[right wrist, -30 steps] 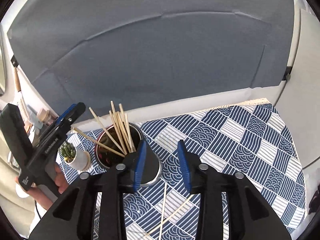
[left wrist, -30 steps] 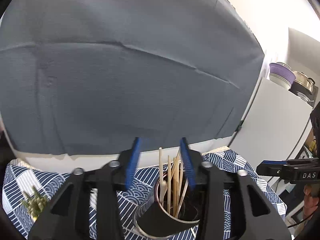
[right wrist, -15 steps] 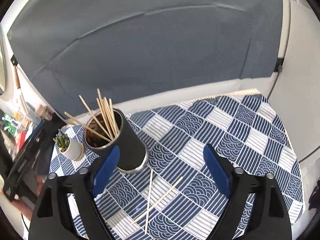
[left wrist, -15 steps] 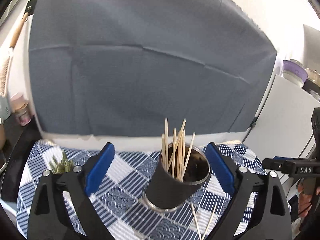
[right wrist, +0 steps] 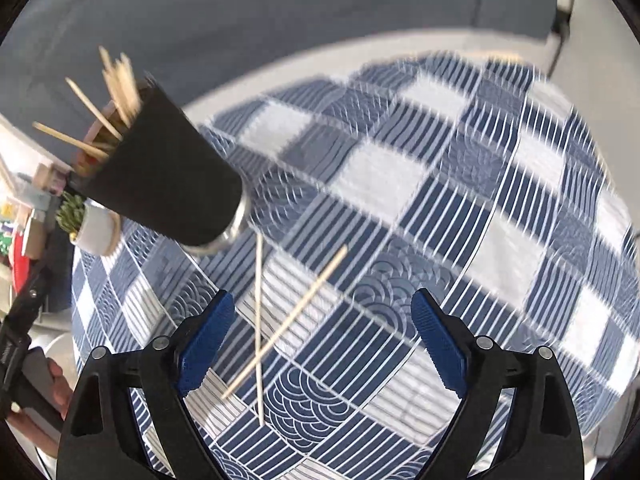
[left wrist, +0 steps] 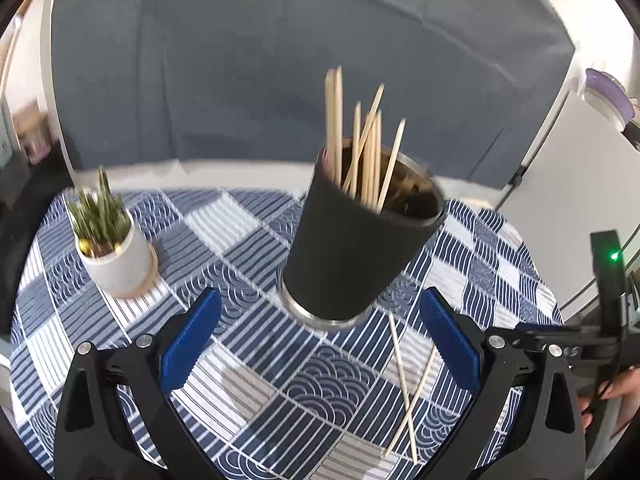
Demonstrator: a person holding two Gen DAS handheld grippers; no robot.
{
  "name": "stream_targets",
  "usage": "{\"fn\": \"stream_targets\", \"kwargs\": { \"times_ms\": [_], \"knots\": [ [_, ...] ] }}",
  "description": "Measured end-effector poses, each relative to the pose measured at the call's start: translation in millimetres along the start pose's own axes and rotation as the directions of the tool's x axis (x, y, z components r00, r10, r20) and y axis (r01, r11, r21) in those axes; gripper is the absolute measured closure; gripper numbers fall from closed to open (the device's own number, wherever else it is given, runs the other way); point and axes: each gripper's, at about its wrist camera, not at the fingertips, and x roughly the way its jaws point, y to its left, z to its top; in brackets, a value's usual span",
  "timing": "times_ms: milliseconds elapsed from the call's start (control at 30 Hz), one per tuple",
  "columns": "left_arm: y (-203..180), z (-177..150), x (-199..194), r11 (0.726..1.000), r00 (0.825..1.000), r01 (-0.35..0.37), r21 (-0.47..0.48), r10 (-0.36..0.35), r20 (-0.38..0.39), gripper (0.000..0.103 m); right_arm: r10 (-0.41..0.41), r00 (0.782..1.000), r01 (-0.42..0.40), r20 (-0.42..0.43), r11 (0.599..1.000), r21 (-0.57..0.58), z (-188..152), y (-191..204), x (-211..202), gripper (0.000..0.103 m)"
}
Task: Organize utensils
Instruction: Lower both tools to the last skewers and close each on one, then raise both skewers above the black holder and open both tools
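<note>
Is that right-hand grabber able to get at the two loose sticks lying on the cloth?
Probably yes. The right gripper has its jaws wide open and empty above the two crossed sticks, with only bare tablecloth around. The black cup stands off to the side.

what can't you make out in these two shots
- Cup inside, left wrist view: its wall and the sticks hide the bottom; stick count unclear.
- Same sticks, right wrist view: motion blur merges them.
- Plant, right wrist view: half hidden behind the cup.
- Shelf clutter at the left edge, right wrist view: cut off and too small to name.
- Right gripper, left wrist view: the edge cuts off its fingers.
</note>
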Motion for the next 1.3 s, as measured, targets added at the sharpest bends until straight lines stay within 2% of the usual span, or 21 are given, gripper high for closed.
{"fn": "stream_targets", "kwargs": {
  "times_ms": [267, 367, 500, 600, 700, 767, 800, 833, 867, 967, 1067, 1300],
  "knots": [
    [11.8, -13.7, 44.8, 1.000, 0.991, 0.031, -0.005, -0.031, -0.130, 0.006, -0.063, 0.996, 0.065, -0.066, 0.998, 0.026, -13.6, 8.0, 47.6, 0.017],
    [13.4, -15.2, 59.8, 0.999, 0.985, 0.051, 0.002, -0.050, -0.165, 0.006, -0.084, 0.994, 0.085, -0.063, 0.996, 0.016, -16.1, 12.0, 62.4, 0.017],
    [19.9, -17.8, 78.1, 0.995, 0.973, 0.089, -0.040, -0.095, -0.209, 0.006, -0.158, 0.986, 0.159, -0.058, 0.987, 0.025, -22.8, 10.6, 75.8, 0.017],
    [17.6, -22.4, 87.0, 0.993, 0.966, 0.106, -0.046, -0.114, -0.234, 0.006, -0.218, 0.976, 0.217, -0.020, 0.975, -0.050, -31.3, 19.1, 75.8, 0.020],
    [9.1, -28.1, 92.6, 0.994, 0.961, 0.101, -0.037, -0.107, -0.256, 0.006, -0.211, 0.977, 0.211, -0.005, 0.977, -0.046, -36.8, 16.9, 69.8, 0.034],
    [1.9, -32.8, 95.7, 0.995, 0.957, 0.097, -0.036, -0.103, -0.270, 0.006, -0.205, 0.979, 0.205, 0.007, 0.977, -0.052, -39.0, 13.4, 64.2, 0.052],
    [-1.4, -34.9, 96.0, 0.995, 0.956, 0.095, -0.035, -0.101, -0.276, 0.006, -0.201, 0.980, 0.201, 0.011, 0.978, -0.060, -39.2, 12.2, 61.5, 0.070],
    [-4.5, -37.3, 97.7, 0.996, 0.954, 0.086, -0.032, -0.092, -0.284, 0.006, -0.197, 0.980, 0.197, 0.010, 0.978, -0.067, -39.8, 13.0, 59.4, 0.082],
    [-6.8, -39.2, 99.1, 0.996, 0.953, 0.079, -0.030, -0.084, -0.291, 0.006, -0.194, 0.981, 0.194, 0.007, 0.978, -0.082, -38.6, 11.4, 57.6, 0.088],
    [-18.6, -46.0, 99.9, 0.998, 0.950, 0.065, -0.025, -0.069, -0.304, 0.006, -0.180, 0.984, 0.179, -0.001, 0.977, -0.113, -38.2, 6.6, 56.0, 0.098],
    [-36.2, -50.8, 99.7, 0.999, 0.950, 0.038, -0.013, -0.040, -0.309, 0.006, -0.144, 0.989, 0.141, -0.019, 0.981, -0.136, -33.8, -3.9, 55.8, 0.098],
    [-77.2, -60.0, 106.8, 0.998, 0.947, -0.045, 0.032, 0.053, -0.317, 0.006, -0.127, 0.991, 0.117, -0.032, 0.969, -0.219, -31.2, -32.0, 51.1, 0.098]
  ]
}}
